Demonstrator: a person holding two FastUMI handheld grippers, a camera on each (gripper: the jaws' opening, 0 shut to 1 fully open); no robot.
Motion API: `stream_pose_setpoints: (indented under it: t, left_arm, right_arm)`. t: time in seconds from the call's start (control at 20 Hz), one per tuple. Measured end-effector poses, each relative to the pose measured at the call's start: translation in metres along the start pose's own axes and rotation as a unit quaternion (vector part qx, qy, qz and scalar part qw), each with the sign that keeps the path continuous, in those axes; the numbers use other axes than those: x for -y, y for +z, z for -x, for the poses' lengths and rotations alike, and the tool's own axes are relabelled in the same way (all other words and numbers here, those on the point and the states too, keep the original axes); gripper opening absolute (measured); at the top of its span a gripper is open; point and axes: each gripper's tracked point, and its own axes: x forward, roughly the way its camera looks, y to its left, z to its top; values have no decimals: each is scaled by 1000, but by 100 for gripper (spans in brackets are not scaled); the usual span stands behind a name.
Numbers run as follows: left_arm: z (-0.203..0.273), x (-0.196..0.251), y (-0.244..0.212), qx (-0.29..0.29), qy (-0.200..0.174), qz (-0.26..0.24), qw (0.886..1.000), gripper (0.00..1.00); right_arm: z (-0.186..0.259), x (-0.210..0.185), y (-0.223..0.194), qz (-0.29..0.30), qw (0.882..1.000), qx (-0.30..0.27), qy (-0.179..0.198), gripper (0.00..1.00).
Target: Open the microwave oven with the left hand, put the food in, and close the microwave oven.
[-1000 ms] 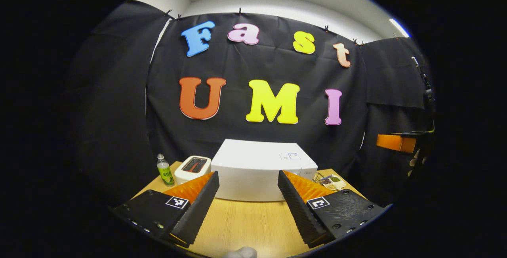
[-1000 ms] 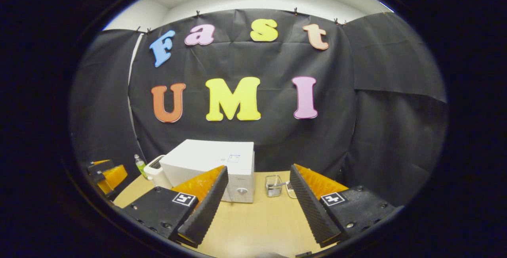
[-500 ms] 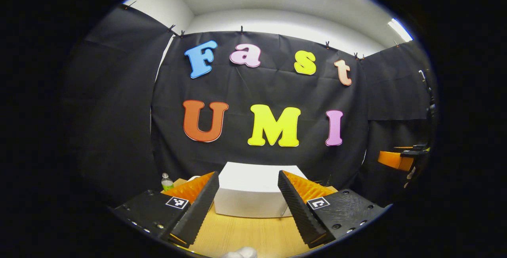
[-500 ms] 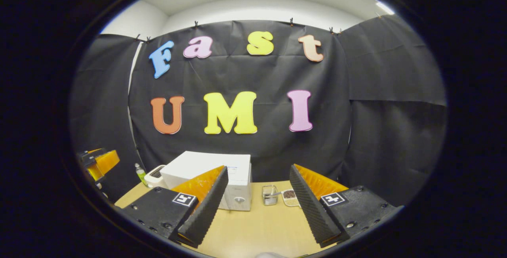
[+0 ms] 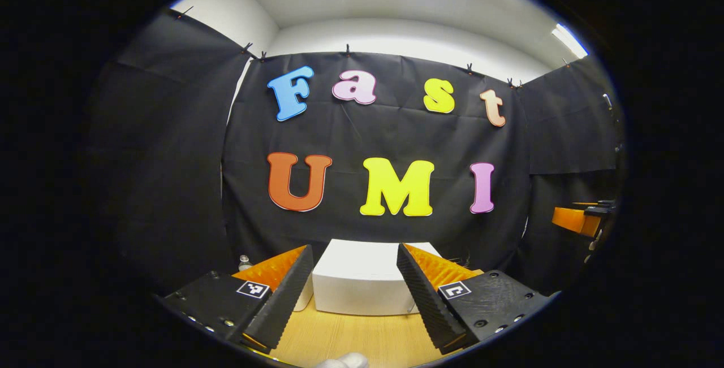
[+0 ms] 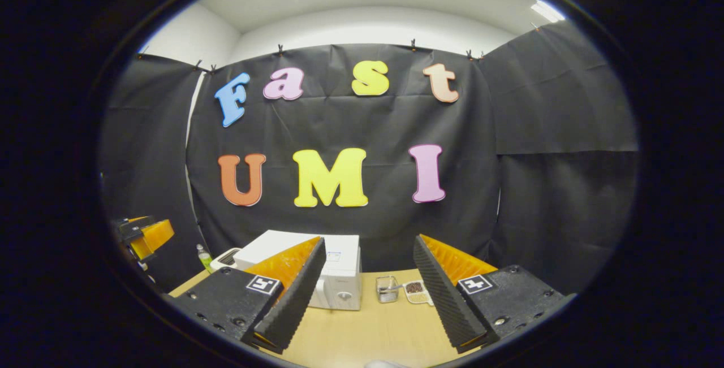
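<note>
The light wooden table [image 6: 373, 328] fills the lower middle of the right gripper view and carries everything else. The largest thing on it is the white box-shaped microwave oven [image 5: 362, 286], standing at the back of the table against the black wall cloth; in the left gripper view it sits at six o'clock, framed between that gripper's two fingers, and its door looks shut. In the right gripper view the microwave oven [image 6: 334, 277] lies at about seven o'clock, partly behind the near finger.

The left gripper [image 5: 355, 291] has its black ribbed, orange-backed fingers spread wide, with nothing between them. The right gripper [image 6: 367, 289] is likewise spread wide and empty.

At roughly eight o'clock in the right gripper view, left of the microwave oven, stands a white toaster [image 6: 226, 257] with a small green plastic bottle [image 6: 203, 256] just beside it. Right of the oven are a small clear container [image 6: 387, 289] and a shallow white tray of food [image 6: 417, 292], near each other at six o'clock.
</note>
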Motion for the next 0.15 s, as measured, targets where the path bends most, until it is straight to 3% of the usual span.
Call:
stream_pose_setpoints:
  t: [0.05,0.1,0.15]
  left_arm:
    - [-1,0,2,1,-1,-2,1000,93]
    - [-2,1,5,4,-2,-4,1000,93]
    - [-2,1,7,8,-3,-5,1000,93]
  right_arm:
    - [0,0,1,-1,1000,1,2,99]
    - [1,0,-1,-1,1000,0,1,91]
    - [1,1,-1,0,1000,-1,1,92]
